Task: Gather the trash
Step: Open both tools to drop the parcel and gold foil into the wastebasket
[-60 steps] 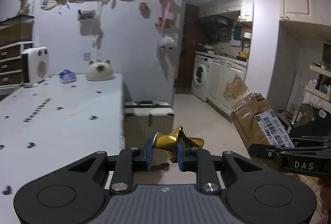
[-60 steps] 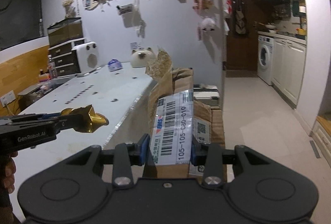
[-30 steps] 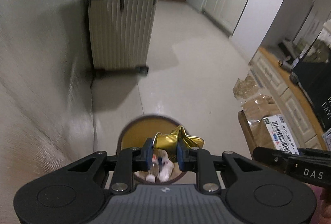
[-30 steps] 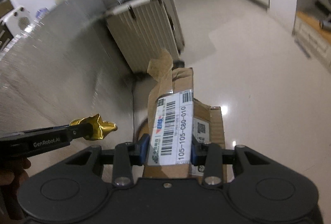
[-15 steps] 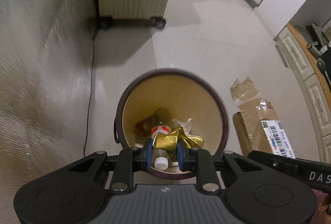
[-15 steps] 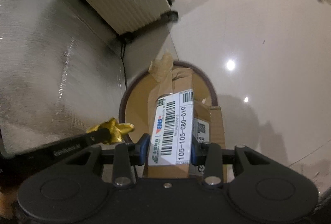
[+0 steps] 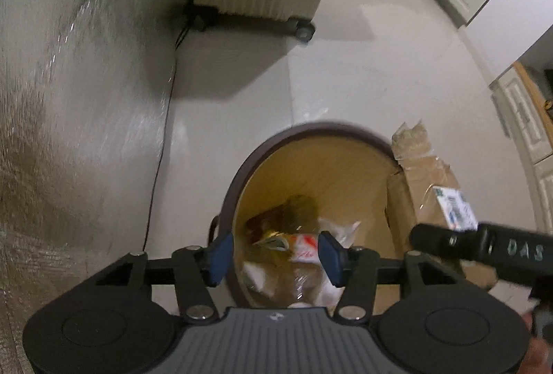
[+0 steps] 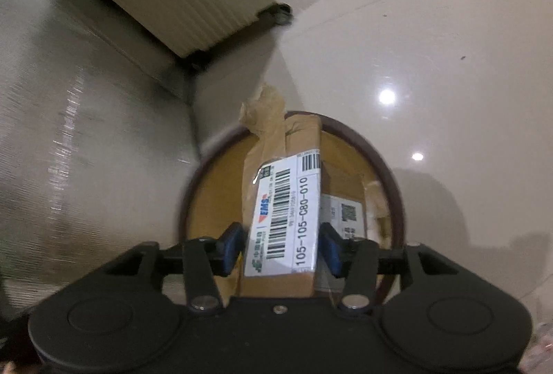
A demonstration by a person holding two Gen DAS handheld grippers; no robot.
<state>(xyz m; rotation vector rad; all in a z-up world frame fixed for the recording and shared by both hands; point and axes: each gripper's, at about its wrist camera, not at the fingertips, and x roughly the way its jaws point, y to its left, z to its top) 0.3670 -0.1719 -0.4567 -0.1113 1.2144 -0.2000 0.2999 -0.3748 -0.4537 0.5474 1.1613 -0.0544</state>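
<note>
Both grippers, left point(image 7: 274, 253) and right point(image 8: 281, 248), over bin point(image 7: 238, 180), jaws just spread open: gold wrapper point(image 7: 273, 241) dropped in, cardboard parcel point(image 8: 287, 201) sliding loose.

On the white shipping label point(image 8: 287, 218) of the cardboard parcel point(image 8: 276, 280) we read "EMS" beside a barcode, and along its edge "105-105-C80-010". On the black arm of the right gripper point(image 7: 484, 249) we read "DAS". The smaller sticker point(image 8: 345, 215) seems to carry a QR code; its print is too blurred.
</note>
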